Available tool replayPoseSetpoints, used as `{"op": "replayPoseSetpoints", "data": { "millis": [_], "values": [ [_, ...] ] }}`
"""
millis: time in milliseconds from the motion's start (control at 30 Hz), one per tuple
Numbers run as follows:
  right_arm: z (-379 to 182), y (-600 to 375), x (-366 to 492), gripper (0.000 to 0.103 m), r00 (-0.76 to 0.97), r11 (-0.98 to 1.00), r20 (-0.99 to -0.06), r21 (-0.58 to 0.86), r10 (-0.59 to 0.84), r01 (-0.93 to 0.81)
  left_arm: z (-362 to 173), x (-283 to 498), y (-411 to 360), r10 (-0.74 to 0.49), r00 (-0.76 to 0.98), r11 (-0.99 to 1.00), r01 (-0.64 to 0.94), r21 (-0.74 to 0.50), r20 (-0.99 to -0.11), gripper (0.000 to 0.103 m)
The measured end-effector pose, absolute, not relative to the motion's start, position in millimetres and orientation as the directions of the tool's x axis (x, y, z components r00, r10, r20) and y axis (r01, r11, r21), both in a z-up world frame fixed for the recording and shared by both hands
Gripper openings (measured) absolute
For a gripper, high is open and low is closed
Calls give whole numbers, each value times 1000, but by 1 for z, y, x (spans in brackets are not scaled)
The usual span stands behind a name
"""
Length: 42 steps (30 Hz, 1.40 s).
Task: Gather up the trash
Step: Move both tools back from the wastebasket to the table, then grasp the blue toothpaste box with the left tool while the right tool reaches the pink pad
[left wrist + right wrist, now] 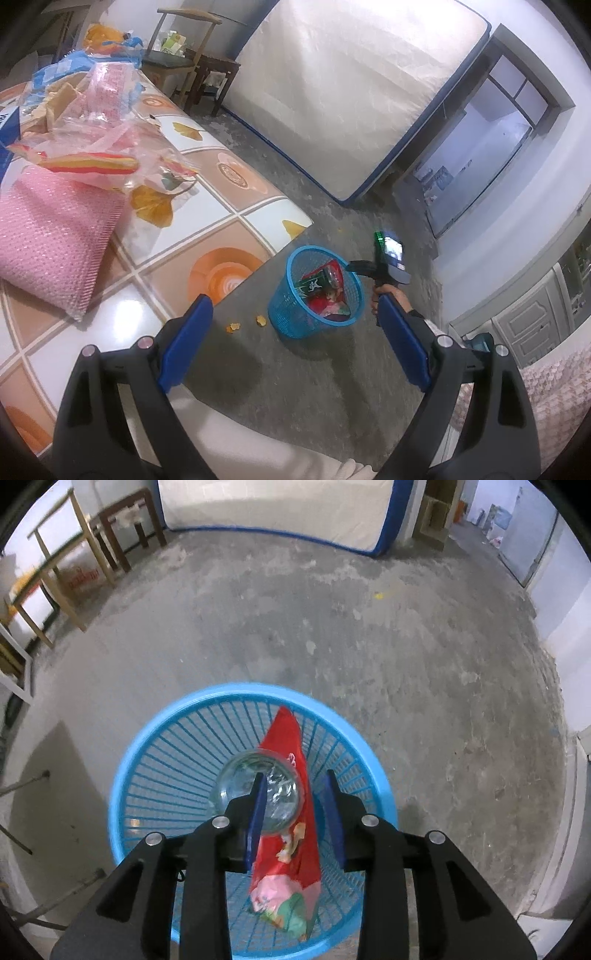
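Observation:
A blue mesh basket (pixel 280 310) stands on the concrete floor beside the table; it holds a green can (pixel 314 284) and a red snack wrapper (pixel 332 299). My left gripper (pixel 295 317) is open and empty, high above the floor at the table's edge. My right gripper (pixel 293 781) is open directly over the basket (pixel 155 738); it also shows in the left wrist view (pixel 373 269). Below it lie the red wrapper (pixel 291 746) and the can's end (pixel 240 779). On the table lie a pink bubble-wrap bag (pixel 51 236) and clear plastic wrappers (pixel 103 122).
The tiled-pattern table (pixel 221 199) fills the left. Orange crumbs (pixel 233 327) lie on the floor by the basket. A mattress (pixel 351 81) leans on the far wall. Wooden chairs and stools (pixel 74 554) stand at the back left. A white cabinet (pixel 532 325) is right.

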State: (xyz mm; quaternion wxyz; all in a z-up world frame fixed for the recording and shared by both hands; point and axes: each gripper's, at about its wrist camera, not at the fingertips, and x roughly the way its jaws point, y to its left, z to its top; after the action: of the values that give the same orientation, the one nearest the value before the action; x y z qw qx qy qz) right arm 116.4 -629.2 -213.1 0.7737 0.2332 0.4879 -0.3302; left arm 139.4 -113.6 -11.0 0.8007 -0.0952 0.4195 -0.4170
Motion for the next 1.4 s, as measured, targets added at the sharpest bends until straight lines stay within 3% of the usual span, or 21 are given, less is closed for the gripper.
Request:
{"op": "replayPoseSetpoints", "data": {
  "millis": [67,233,400,500,733,867,1033,1133,1267,1400],
  "values": [
    [-187,-616,110,33,384,685,-883,105,-268,721,-10,139,-110,-748,311,637,586,-501,-587,87],
    [-99,-558,101,54,584,738,-799,307,-144,601,0,136,-94,-723,396,677,571,-465,-566,87],
    [-3,-470,118,83,717,879,-694,301,-65,371,23,132,-66,-706,514,706,557,-437,-487,87],
    [33,-413,134,96,727,933,-684,216,-66,288,37,130,-45,-681,575,732,539,-416,-454,88],
    [69,-287,166,97,727,994,-686,99,43,35,56,126,10,-548,725,835,451,-315,-416,91],
    [79,-240,173,97,769,992,-626,100,124,-79,55,137,48,-491,758,867,376,-328,-430,91],
    [75,-210,170,97,794,963,-549,207,259,-171,44,166,70,-370,756,927,264,-266,-540,91],
    [64,-197,175,97,774,953,-566,254,285,-165,36,182,69,-340,730,940,254,-227,-593,91],
    [49,-190,179,97,715,929,-600,303,359,-213,34,205,56,-301,698,949,283,-136,-650,79],
    [50,-190,162,93,692,893,-565,294,449,-340,27,228,44,-279,635,948,304,-99,-720,66]
  ]
}}
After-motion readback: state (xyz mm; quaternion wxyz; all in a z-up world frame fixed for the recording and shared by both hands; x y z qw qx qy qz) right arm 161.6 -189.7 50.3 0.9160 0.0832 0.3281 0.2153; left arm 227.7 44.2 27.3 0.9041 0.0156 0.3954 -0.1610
